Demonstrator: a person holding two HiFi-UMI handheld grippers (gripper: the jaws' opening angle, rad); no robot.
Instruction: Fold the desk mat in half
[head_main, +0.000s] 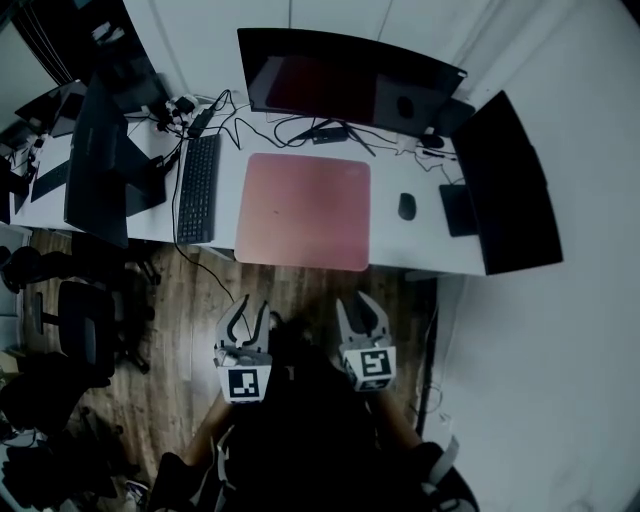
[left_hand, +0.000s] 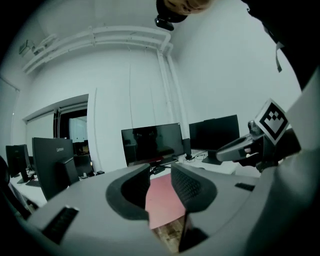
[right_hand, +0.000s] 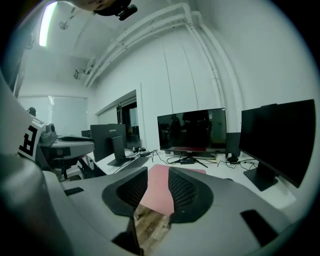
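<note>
Desk mat (head_main: 305, 210), pink, lay flat on the white desk (head_main: 420, 250), with the keyboard (head_main: 198, 188) just beside its left edge and the mouse (head_main: 406, 206) near its right edge. Its near edge ran at or close to the desk's front edge. Judgement on handling: the mat looked like a thin, soft, light sheet, not fragile. It would probably go limp once lifted, and the underside would likely grip the desk, so it would peel up rather than slide. Suggested hold: pinch the thin near edge at the left corner with one gripper and at the right corner with the other. The desk's front edge may leave room there for a lower jaw. Lifting one corner alone would probably sag and crease askew. Pose: you held the left gripper (head_main: 252, 305) low over the wooden floor (head_main: 190, 300), short of the desk, pointing toward the mat. Its jaws were parted with nothing between them. The right gripper (head_main: 357, 303) sat just beside it at about the same level, aimed the same way, its jaws likewise parted and empty. Both were well apart from the mat.
</note>
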